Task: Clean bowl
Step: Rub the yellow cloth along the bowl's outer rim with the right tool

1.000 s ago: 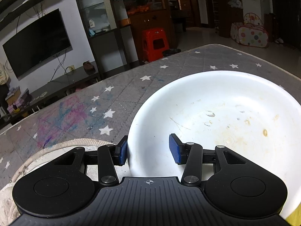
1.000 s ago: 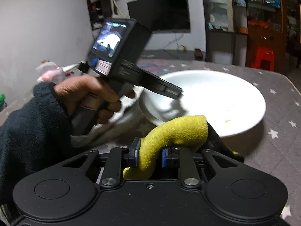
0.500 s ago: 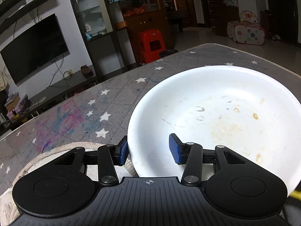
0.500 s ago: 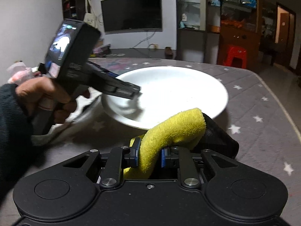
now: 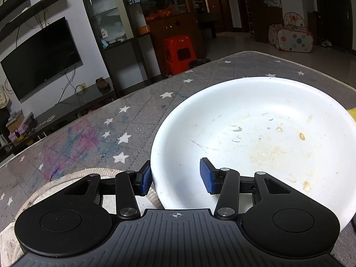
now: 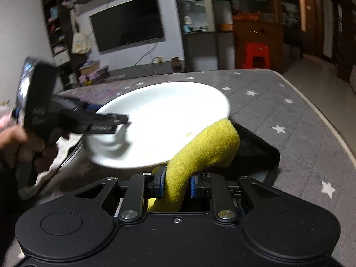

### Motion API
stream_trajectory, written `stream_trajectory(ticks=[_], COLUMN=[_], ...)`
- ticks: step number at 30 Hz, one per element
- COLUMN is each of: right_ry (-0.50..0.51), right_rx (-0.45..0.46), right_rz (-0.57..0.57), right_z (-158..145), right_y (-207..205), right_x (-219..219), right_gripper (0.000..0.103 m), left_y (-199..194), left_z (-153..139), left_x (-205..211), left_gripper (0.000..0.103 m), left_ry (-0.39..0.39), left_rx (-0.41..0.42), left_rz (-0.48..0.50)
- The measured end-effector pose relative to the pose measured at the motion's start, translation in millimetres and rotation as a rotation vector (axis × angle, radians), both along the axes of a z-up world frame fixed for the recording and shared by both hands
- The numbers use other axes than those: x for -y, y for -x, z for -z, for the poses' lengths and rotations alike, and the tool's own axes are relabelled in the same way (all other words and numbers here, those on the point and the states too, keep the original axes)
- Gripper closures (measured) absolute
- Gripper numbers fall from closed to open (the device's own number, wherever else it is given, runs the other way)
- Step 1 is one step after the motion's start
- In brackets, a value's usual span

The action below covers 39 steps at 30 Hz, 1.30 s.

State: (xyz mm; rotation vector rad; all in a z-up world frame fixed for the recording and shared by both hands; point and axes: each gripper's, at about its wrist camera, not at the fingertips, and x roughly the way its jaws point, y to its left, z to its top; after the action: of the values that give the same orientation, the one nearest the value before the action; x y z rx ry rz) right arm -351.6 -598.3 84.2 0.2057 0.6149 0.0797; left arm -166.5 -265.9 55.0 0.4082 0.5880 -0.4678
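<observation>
left wrist view: i'm holding my left gripper [image 5: 175, 175] at the near rim of the white bowl [image 5: 255, 133], jaws about half open and straddling that rim, one blue pad outside the wall and one inside. i can't tell whether either pad is pressing on the rim. the bowl is sitting on a grey quilted cover with white stars [image 5: 124, 120], and its inside is showing brownish smears and a few dried specks. a pale cloth with a rope-like edge [image 5: 66, 178] is lying under the gripper, just beside the bowl. a sliver of yellow is peeking in at the bowl's far right edge.

in the right wrist view i'm gripping a yellow towel [image 6: 200, 151] in my right gripper [image 6: 176, 184], jaws nearly closed, pads pinching the fabric. the towel's free end is arching up and forward, its tip overlapping the near edge of the bowl [image 6: 160, 120]. something black [image 6: 255, 146] is lying under the towel on the cover. my left hand [image 6: 20, 142], blurred, is holding the other gripper at the bowl's left edge.
</observation>
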Motion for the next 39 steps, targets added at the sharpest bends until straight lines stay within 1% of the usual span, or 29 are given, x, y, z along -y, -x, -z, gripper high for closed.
stream_trajectory(ticks=[3,8,10,13,15,17,18,19,21,22,25,26,29,32,35,39], right_ry=[-0.064,-0.131,-0.158,-0.184,-0.210,-0.250,-0.269,-0.286,-0.249,-0.229,-0.243,-0.251,-0.229,-0.198,-0.163,-0.136], right_rx=[-0.005,-0.001,0.001,0.008,0.009,0.007,0.006,0.005,0.011,0.019,0.019,0.014,-0.044,-0.052,-0.056,-0.041], right_rz=[0.024,0.069,0.090,0.118,0.130,0.143,0.149,0.156,0.166,0.173,0.177,0.180,0.197,0.197,0.219,0.227], right_z=[2,3,3,2,2,4,4,5,1,-2,-7,-8,-5,-5,-9,-15], right_y=[1,10,13,15,16,17,17,18,20,22,24,24,22,21,23,27], right_x=[9,23,27,32,34,37,39,40,38,37,40,42,42,40,39,39], right_gripper=[0.081,0.079,0.075,0.071,0.071,0.067,0.062,0.060,0.059,0.058,0.050,0.050,0.050,0.049,0.048,0.042], left_y=[0,0,-1,0,0,0,0,0,0,0,0,0,0,1,0,0], left_z=[-1,-6,-6,-5,-5,-5,-4,-4,-4,-4,-4,-4,-5,-4,-4,-4], left_x=[0,1,1,0,-1,-1,0,1,1,1,1,0,1,1,1,0], left_gripper=[0.056,0.056,0.056,0.056,0.056,0.056,0.056,0.056,0.056,0.056,0.056,0.056,0.056,0.056,0.056,0.056], left_ry=[0.000,-0.001,-0.001,-0.001,-0.001,-0.001,-0.002,-0.003,-0.003,-0.002,-0.002,-0.002,0.000,0.001,0.002,0.002], left_rx=[0.000,0.002,0.002,0.003,0.003,0.002,0.003,0.003,0.003,0.003,0.003,0.003,0.001,0.000,0.000,0.000], left_rz=[0.000,-0.002,-0.002,-0.001,0.000,0.000,-0.001,-0.001,-0.002,-0.002,-0.002,-0.001,-0.002,-0.002,-0.002,-0.002])
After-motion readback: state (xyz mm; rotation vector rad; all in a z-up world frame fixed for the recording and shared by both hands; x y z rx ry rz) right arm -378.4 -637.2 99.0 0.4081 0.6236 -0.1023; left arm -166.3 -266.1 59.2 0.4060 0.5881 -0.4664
